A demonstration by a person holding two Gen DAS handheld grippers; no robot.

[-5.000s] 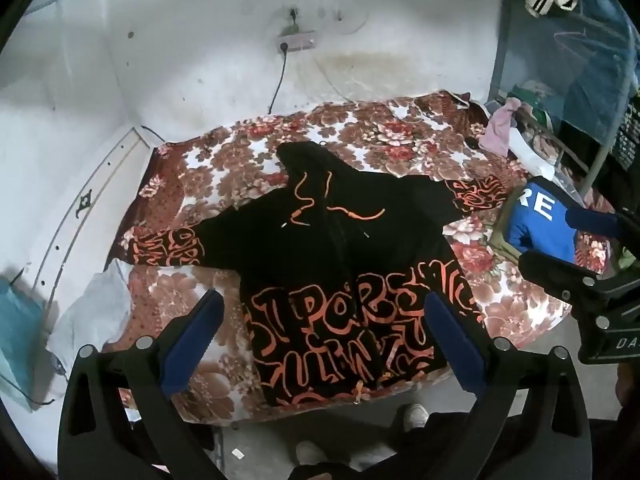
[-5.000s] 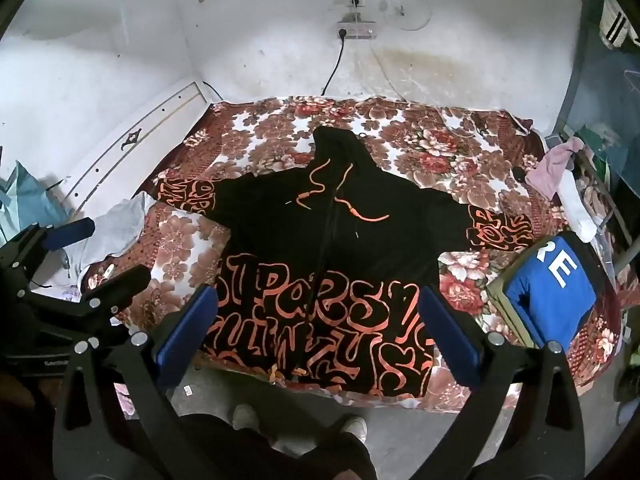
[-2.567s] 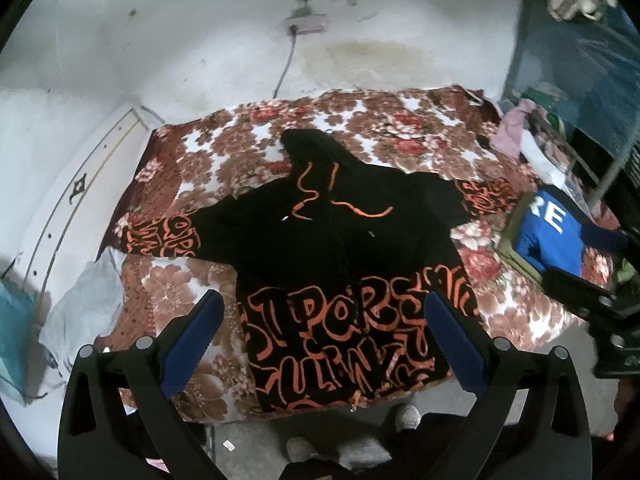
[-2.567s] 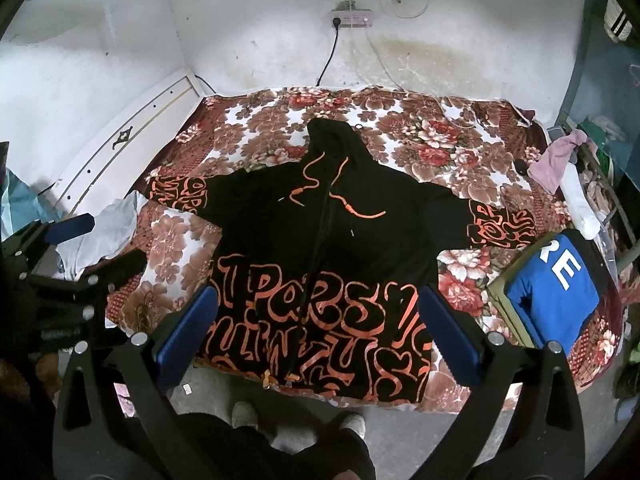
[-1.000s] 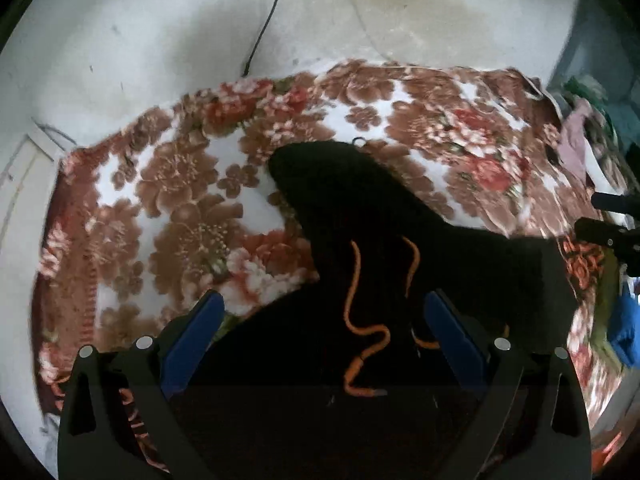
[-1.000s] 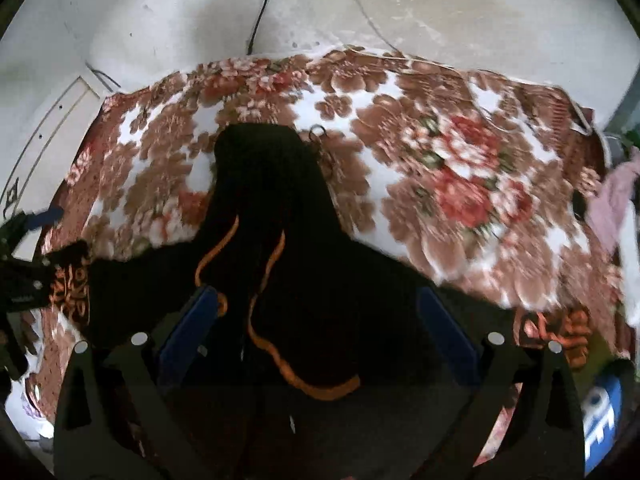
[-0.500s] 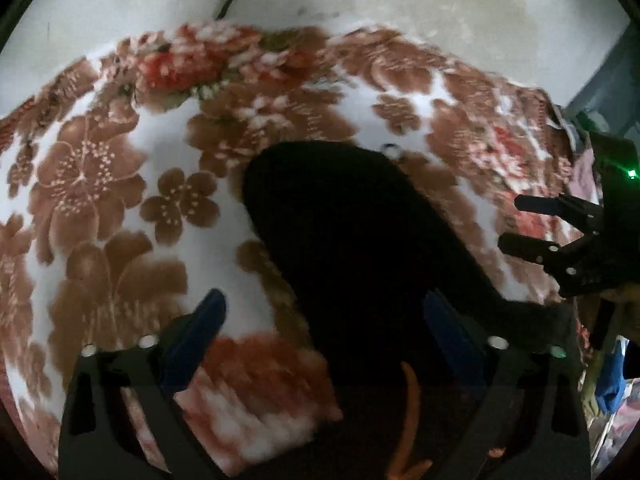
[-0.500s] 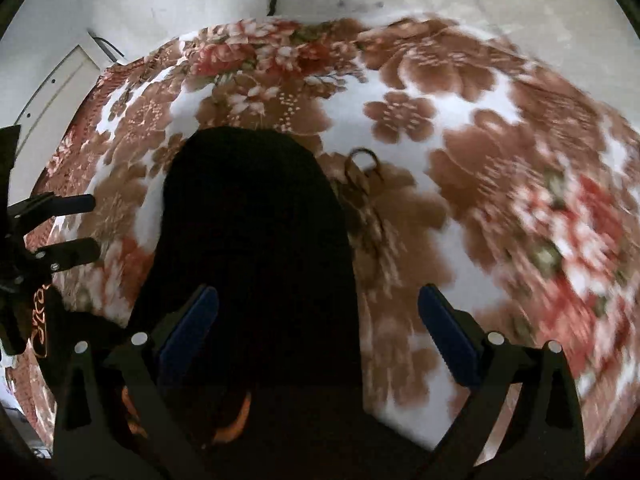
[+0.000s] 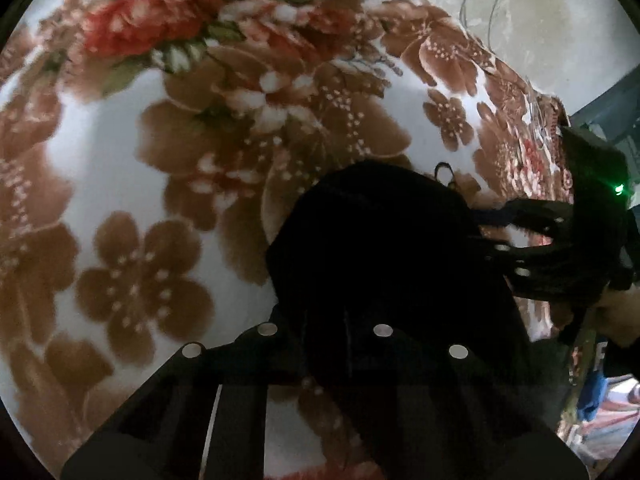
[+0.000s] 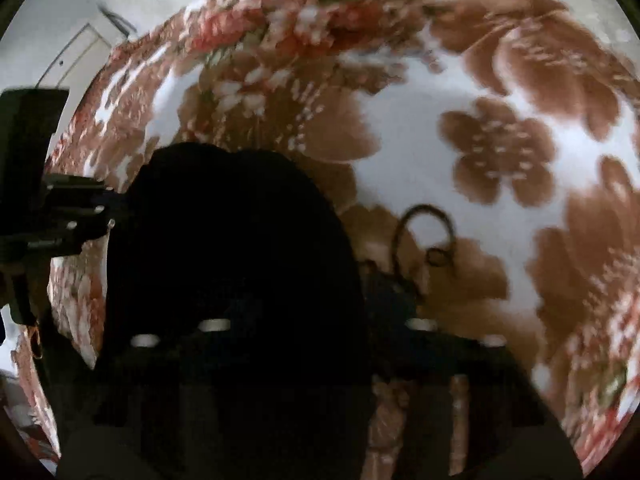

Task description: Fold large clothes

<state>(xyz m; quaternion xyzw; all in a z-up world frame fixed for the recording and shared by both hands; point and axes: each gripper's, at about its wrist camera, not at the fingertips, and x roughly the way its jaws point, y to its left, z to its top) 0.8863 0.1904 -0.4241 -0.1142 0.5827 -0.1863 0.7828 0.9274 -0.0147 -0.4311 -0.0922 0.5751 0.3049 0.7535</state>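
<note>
Black fabric hood of the large hoodie point(image 9: 380, 240) lies on the bed, on a white bedspread w/ big brown and red flowers point(image 9: 132, 184). Both tools are down at the hood, one each side.

Left tool point(image 9: 320, 320): seen from its own cam, fingers are drawn together, nearly no gap, over the hood's left edge where black cloth meets the bedspread. Cloth and tool are both black and dark here, so can't tell from the pics if the pads actually pinch fabric. In the right wrist view the left tool point(image 10: 108, 216) shows at the far left, tips touching the hood's edge.

Right tool point(image 10: 320, 320): jaws closing, still part open. Black hood point(image 10: 240, 240) fills the left half of that view and runs down between the fingers; grip itself is blurred, can't tell if pads press yet. In the left wrist view the right tool point(image 9: 492, 220) reaches in at the hood's right edge.

A thin dark cord loop point(image 10: 428, 236) lies on the bedspread just beside the hood.
</note>
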